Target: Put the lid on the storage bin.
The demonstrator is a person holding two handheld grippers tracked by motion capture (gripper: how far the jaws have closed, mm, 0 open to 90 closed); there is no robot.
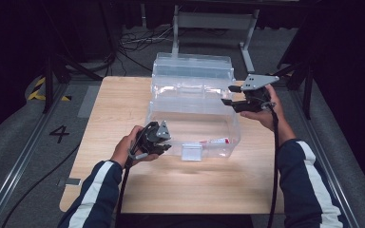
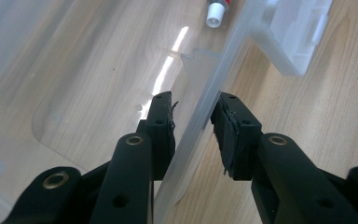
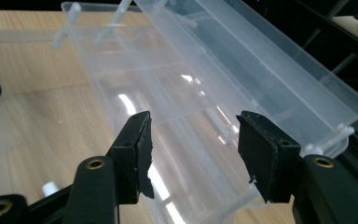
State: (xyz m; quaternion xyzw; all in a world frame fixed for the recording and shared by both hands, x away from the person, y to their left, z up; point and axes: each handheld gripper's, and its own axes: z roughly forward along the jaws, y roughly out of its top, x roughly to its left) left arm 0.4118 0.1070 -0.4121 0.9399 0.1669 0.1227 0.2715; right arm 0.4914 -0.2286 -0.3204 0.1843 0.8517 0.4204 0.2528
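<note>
A clear plastic box (image 1: 233, 124) stands on the wooden table (image 1: 119, 104) with its lid (image 1: 192, 64) folded open toward the back. A small red and white tube (image 1: 214, 141) lies inside near the front; its white cap (image 2: 213, 17) shows through the plastic. My left gripper (image 1: 164, 138) is at the box's front left corner. In the left gripper view it (image 2: 193, 116) straddles the box's front wall (image 2: 200, 112), pads close on either side, a slim gap showing. My right gripper (image 1: 227, 95) hovers open at the box's right rim, and in its own view (image 3: 193, 140) nothing lies between the jaws.
A white latch (image 1: 191, 152) juts from the box's front wall, also seen as a latch (image 2: 298, 32) in the left gripper view. The lid's long edge (image 3: 270, 60) runs away beyond the right jaws. Bare table lies left of and in front of the box. Cables and a metal stand sit on the floor behind.
</note>
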